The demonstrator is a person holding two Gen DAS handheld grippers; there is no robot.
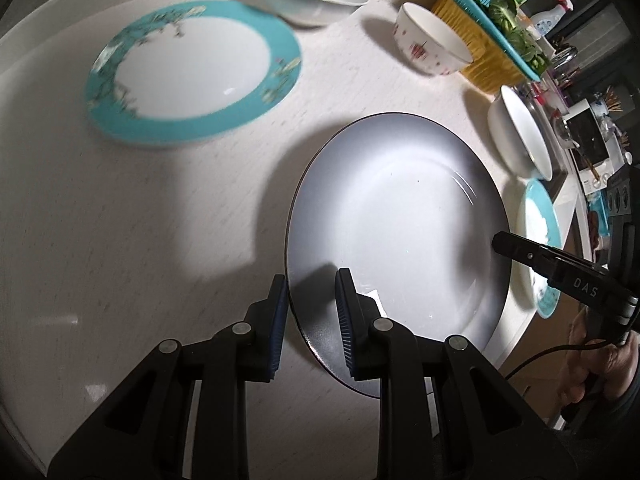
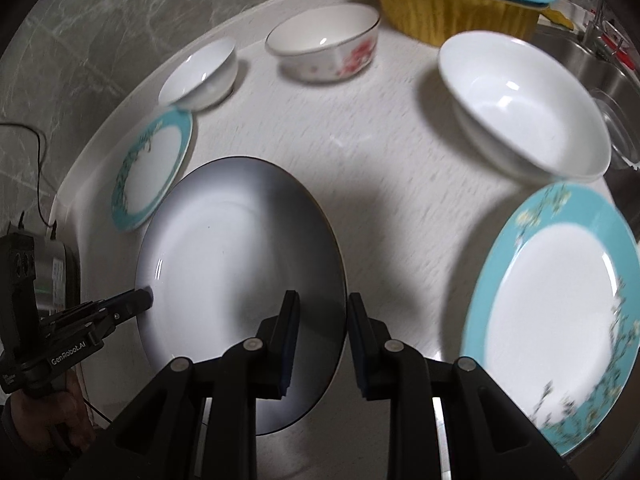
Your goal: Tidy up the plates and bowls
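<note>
left claw (image 1: 312, 280): part open, astride grey plate (image 1: 400, 216) rim at 6 o'clock | right claw (image 2: 323, 300): part open, astride same rim | table (image 1: 140, 220): white

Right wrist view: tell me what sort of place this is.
Most likely a home kitchen counter. A steel sink sits at the counter's far right, a yellow basket of leafy greens stands beside it, and bowls and plates, such as the floral bowl, are spread over the pale countertop.
</note>
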